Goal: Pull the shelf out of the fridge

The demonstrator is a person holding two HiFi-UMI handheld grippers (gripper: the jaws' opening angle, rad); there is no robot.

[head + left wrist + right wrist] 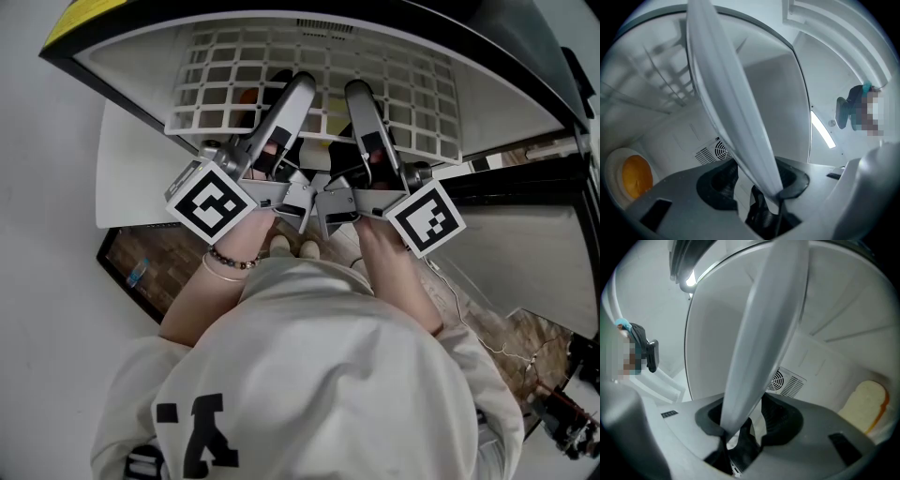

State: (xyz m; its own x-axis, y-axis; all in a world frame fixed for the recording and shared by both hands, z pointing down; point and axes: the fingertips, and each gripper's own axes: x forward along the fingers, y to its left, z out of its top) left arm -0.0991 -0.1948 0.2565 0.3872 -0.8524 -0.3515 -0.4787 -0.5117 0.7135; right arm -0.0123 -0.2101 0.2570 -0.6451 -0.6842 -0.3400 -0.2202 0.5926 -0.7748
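The white wire-grid shelf [412, 103] sticks out of the open fridge [525, 56] toward me. My left gripper [298, 89] and right gripper [358, 94] reach in side by side at the middle of its front edge. Each has one finger lying on top of the grid, and the lower fingers are hidden beneath. In the left gripper view the shelf's white front rim [726, 93] runs edge-on into the left gripper [759, 180], which is shut on it. In the right gripper view the rim [773, 310] likewise sits clamped in the right gripper [750, 420].
An orange on a plate [635, 176] lies inside the fridge at one side and a slice of bread [865, 401] at the other. The back wall has a fan vent [785, 380]. The person's feet [295, 248] stand close to the fridge; cables [478, 328] trail on the floor at right.
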